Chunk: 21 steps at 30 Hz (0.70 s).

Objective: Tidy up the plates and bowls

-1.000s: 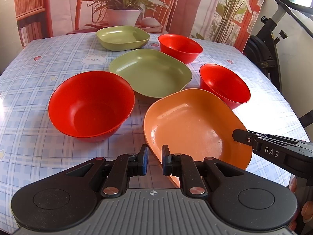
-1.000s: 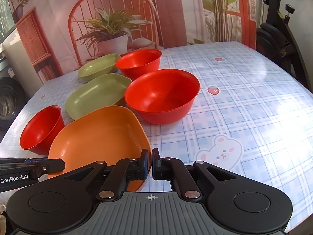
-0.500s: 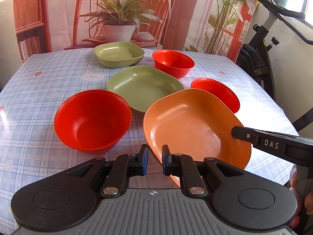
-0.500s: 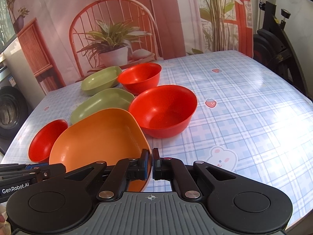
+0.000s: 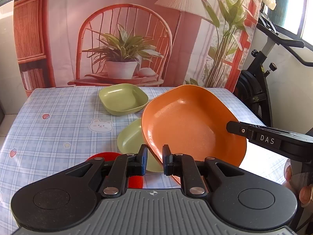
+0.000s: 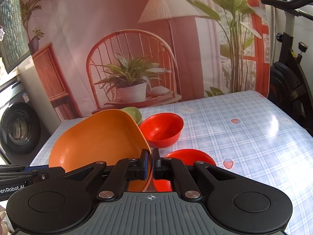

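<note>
An orange plate [image 5: 191,123] hangs tilted above the table, gripped from two sides. My left gripper [image 5: 153,158] is shut on its near-left rim. My right gripper [image 6: 149,162] is shut on the opposite rim, and its tip [image 5: 230,126] shows at the plate's right edge. The orange plate [image 6: 97,139] fills the left of the right wrist view. Below it lie a large green plate [image 5: 130,139], partly hidden, and a red bowl [image 5: 103,155] behind my fingers. A small green dish [image 5: 123,98] sits farther back. Two red bowls [image 6: 162,126] [image 6: 190,156] stand right of the plate.
The table [image 5: 58,127] wears a blue checked cloth with bear and strawberry prints. A printed backdrop [image 5: 121,39] hangs behind its far edge. An exercise bike [image 5: 260,90] stands off the right side and a washing machine [image 6: 17,127] off the left. A person's fingers [image 5: 305,192] show at the right edge.
Both grippers have risen with the orange plate, lifting it off the table and tilting it up. The bowls and green plates stayed put and now sit lower in view.
</note>
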Motion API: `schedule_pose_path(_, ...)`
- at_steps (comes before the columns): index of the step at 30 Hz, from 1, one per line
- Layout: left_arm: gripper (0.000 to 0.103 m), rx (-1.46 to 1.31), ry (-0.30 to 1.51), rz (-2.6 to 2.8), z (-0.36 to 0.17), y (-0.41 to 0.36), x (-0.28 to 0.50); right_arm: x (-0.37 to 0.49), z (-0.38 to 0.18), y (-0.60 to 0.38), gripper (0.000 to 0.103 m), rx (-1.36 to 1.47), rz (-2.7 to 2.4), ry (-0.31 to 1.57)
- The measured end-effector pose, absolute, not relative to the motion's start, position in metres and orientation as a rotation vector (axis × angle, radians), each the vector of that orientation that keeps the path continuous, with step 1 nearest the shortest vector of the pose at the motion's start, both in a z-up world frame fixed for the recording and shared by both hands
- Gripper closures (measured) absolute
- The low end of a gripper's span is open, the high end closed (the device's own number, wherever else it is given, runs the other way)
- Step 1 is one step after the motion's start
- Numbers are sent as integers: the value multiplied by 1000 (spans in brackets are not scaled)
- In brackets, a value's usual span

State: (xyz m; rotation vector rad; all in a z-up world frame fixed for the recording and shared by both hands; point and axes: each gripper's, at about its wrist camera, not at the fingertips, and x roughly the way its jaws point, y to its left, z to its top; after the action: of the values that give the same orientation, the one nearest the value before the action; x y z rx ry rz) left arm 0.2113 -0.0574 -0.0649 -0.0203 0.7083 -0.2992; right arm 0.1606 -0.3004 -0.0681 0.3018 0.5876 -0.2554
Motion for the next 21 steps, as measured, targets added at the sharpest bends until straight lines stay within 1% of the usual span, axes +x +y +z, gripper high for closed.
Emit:
schedule_pose_path(6, 85, -25, 683, -301, -39, -57, 233, 195, -32, -309, 98, 237, -221, 528)
schedule_pose_path(11, 84, -72, 721, -315, -33, -50, 260, 229, -17, -316, 97, 177, -194, 513)
schedule_pose_path(16, 84, -100, 797, -322, -50, -41, 287, 264, -29, -321, 97, 137, -167, 566)
schedule_pose_path(21, 82, -75, 915, -372, -89, -36, 312, 284, -64, -323, 97, 136, -158, 654)
